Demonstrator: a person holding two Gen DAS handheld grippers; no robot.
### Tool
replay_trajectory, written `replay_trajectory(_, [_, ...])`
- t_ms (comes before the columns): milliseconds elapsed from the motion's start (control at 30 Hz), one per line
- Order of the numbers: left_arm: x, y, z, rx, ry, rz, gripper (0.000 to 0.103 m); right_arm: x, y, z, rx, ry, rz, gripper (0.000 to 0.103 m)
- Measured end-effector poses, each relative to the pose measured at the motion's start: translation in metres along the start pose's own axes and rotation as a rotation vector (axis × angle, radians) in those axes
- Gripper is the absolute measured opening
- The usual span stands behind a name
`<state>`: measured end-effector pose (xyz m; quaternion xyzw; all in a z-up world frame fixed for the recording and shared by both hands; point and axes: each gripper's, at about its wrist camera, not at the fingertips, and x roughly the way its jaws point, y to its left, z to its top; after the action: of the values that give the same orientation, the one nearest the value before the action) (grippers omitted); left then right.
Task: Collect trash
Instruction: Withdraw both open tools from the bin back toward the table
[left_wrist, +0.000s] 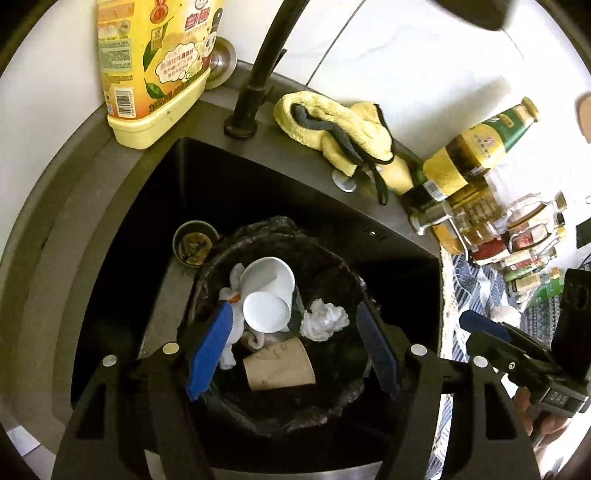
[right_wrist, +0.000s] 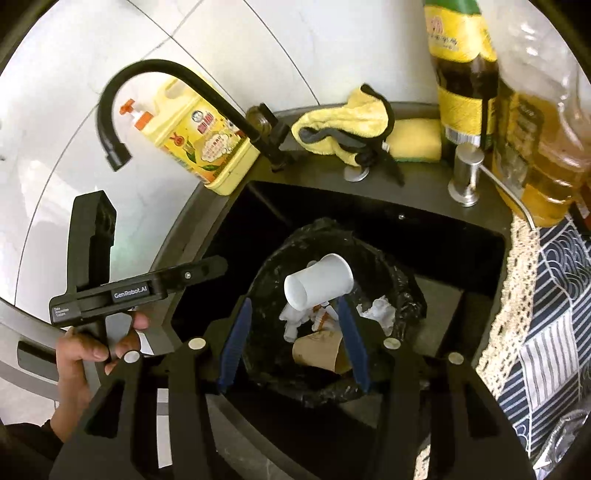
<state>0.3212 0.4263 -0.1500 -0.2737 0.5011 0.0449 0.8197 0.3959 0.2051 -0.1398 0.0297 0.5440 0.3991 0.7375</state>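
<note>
we hold both grippers over a dark sink, where a bin lined with a crinkled black plastic bag stands. our left gripper hangs wide apart above it with nothing between its ribbed blue pads. our right gripper is spread too; a smooth white paper cup lies on its side at its fingertips, open mouth toward us, though we cannot tell whether it touches either finger or is gripped at all. in the bag we see, from the left wrist view, two white cups, a brown paper cup with faint printing, and a crumpled white tissue.

on the sink's matte grey ledge sits a yellow rectangular detergent bottle with an orange pump and chinese lettering we cannot read, a curved black faucet, a rumpled yellow terry cloth edged in dark trim, a yellow sponge, and a green-capped glass bottle with a yellow label. a patterned blue-and-white cloth with lace trim covers the counter to the right. the left tool's black handle reads "genrobot.ai".
</note>
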Motion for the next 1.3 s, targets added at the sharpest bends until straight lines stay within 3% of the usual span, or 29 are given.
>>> replay_trajectory(300, [-0.017, -0.018, -0.026, 0.024, 0.001, -0.007, 0.068, -0.045, -0.008, -0.021, -0.042, -0.047, -0.067, 0.053])
replay_trajectory(400, [-0.022, -0.023, -0.033, 0.028, 0.001, 0.005, 0.068, -0.059, -0.021, -0.028, -0.037, -0.057, -0.085, 0.060])
replay_trajectory(500, [-0.031, -0.029, -0.040, 0.024, -0.024, 0.021, 0.068, -0.073, -0.039, -0.032, -0.022, -0.063, -0.114, 0.061])
replay_trajectory(600, [-0.038, -0.039, -0.047, 0.034, -0.043, 0.039, 0.079, -0.093, -0.060, -0.037, -0.006, -0.077, -0.147, 0.064])
replay_trajectory(700, [-0.044, -0.052, -0.054, 0.038, -0.069, 0.055, 0.079, -0.117, -0.085, -0.040, 0.011, -0.101, -0.189, 0.066])
replay_trajectory(900, [-0.052, -0.093, -0.071, 0.060, -0.108, 0.062, 0.079, -0.168, -0.142, -0.044, 0.083, -0.153, -0.272, 0.070])
replay_trajectory(1300, [-0.049, -0.189, -0.105, 0.097, -0.130, 0.081, 0.080, -0.237, -0.209, -0.062, 0.098, -0.186, -0.256, 0.075])
